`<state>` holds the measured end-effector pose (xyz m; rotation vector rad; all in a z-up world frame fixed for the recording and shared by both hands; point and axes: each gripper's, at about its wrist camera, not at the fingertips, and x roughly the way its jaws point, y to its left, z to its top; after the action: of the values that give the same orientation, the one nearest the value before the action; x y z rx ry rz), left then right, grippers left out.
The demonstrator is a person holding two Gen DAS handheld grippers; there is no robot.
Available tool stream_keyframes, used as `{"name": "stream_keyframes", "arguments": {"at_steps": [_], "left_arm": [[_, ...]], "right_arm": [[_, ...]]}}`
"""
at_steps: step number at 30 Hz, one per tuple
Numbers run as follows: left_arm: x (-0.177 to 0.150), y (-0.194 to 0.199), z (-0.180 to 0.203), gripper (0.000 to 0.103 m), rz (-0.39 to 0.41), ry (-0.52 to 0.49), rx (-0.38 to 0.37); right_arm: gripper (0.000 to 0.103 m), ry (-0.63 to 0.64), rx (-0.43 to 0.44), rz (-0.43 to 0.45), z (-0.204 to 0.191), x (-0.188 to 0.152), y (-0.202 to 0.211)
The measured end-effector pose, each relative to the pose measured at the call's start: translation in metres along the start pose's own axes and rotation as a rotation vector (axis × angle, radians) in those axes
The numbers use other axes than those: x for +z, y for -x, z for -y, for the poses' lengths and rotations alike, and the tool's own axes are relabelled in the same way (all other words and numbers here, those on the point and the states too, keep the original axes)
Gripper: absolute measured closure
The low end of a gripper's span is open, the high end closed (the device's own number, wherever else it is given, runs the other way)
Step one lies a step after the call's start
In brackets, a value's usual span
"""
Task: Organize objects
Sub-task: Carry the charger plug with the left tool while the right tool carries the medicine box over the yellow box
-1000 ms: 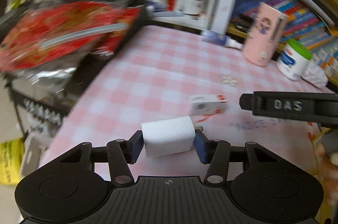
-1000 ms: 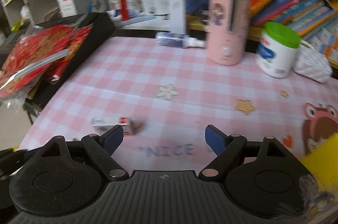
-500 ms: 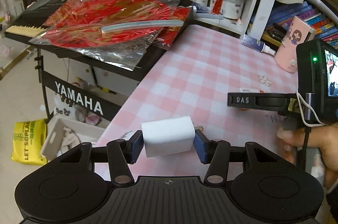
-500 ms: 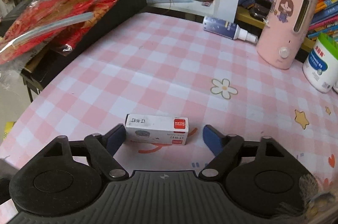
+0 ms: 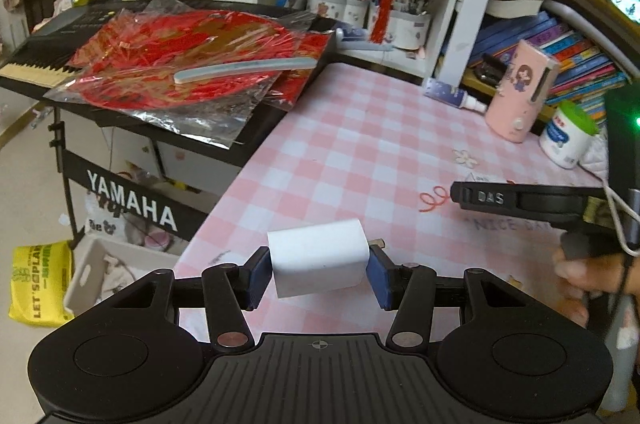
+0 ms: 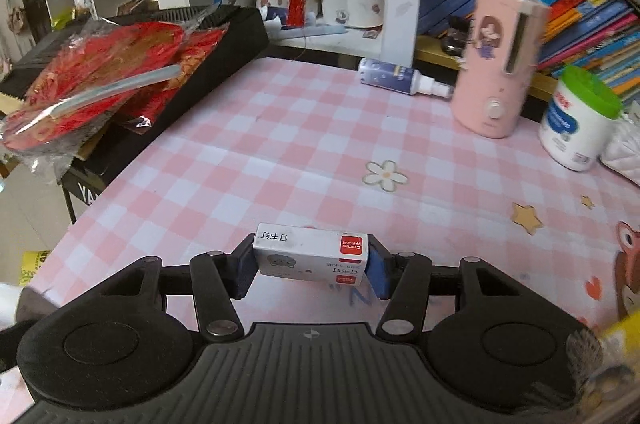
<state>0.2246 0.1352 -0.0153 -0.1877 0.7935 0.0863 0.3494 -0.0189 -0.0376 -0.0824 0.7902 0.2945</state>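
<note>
My left gripper point(image 5: 318, 274) is shut on a white plug adapter point(image 5: 318, 256) and holds it over the near left edge of the pink checked table point(image 5: 360, 140). My right gripper point(image 6: 312, 266) is shut on a small white staples box with a red label point(image 6: 311, 255), just above the table point(image 6: 280, 152). In the left wrist view the right gripper shows from the side point(image 5: 520, 200) at the right, with the hand behind it.
A pink humidifier point(image 6: 500, 64), a white jar with a green lid point(image 6: 576, 120) and a lying spray bottle point(image 6: 396, 78) stand at the table's back. A Yamaha keyboard point(image 5: 48, 64) with a red foil bag point(image 5: 180, 64) borders the left. Shelves with pen cups point(image 6: 340, 0) stand behind.
My right gripper has closed its fingers on the staples box, which lay loose between them before. My left gripper still holds the adapter and has pulled back towards the table's left edge.
</note>
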Motion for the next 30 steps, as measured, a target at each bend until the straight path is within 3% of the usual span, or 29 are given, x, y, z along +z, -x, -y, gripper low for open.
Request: {"name": "stream_keyframes", "arguments": {"at_steps": [17, 30], "left_arm": [[-0.040, 0.068, -0.003, 0.053, 0.048, -0.007, -0.099], [-0.082, 0.112, -0.020, 0.053, 0.050, -0.001, -0.131]], "right_arm": [[0.051, 0.026, 0.004, 0.011, 0.008, -0.068, 0.117], [0.051, -0.013, -0.032, -0.007, -0.012, -0.121, 0.168]]}}
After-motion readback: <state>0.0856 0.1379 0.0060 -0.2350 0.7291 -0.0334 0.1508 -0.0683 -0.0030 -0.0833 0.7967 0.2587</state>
